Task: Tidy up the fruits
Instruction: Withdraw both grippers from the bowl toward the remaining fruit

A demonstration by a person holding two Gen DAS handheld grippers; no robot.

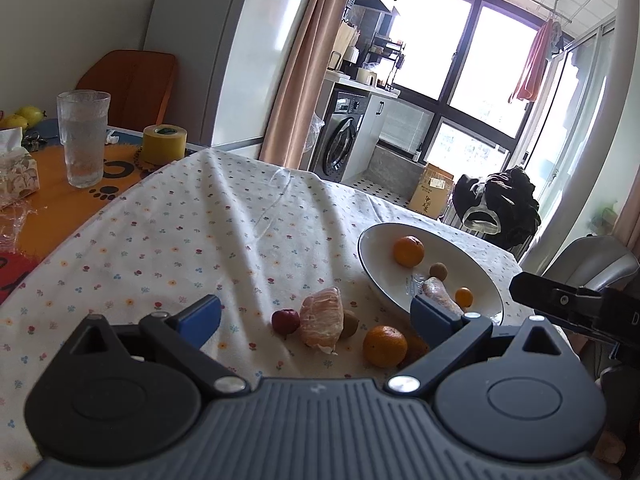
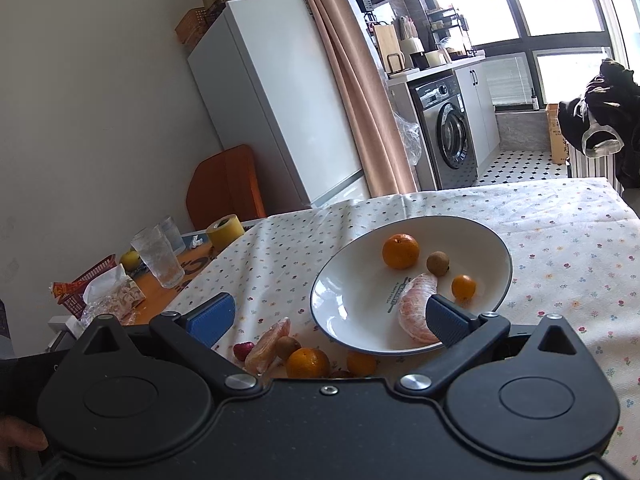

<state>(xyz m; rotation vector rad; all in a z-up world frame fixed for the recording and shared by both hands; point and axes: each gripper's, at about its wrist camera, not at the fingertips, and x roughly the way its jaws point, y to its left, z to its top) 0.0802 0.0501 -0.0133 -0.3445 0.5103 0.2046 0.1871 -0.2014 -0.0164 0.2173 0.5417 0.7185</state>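
Since the shallow white ceramic plate [image 2: 496, 248] serves as the gathering place, four fruits already lie in it, while the peeled pinkish citrus piece [image 1: 322, 318], a round orange mandarin [image 1: 385, 346] and small ones wait at its 8 o'clock on the flowered tablecloth [image 1: 200, 232]. The left gripper [image 1: 316, 320] hovers released above them; the right gripper [image 2: 328, 320], also released, is level over the plate's near rim.

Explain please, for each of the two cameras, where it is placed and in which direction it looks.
Left wrist: on the left gripper, facing forward over the open blue-padded fingers at loose fruits; the right gripper shows at the right edge.
Right wrist: on the right gripper, fingers open, facing the white round ceramic plate; a bit of hand shows lower left.
Shared: the plate, the peeled pomelo segment on the flowered tablecloth, the clear drinking glass.
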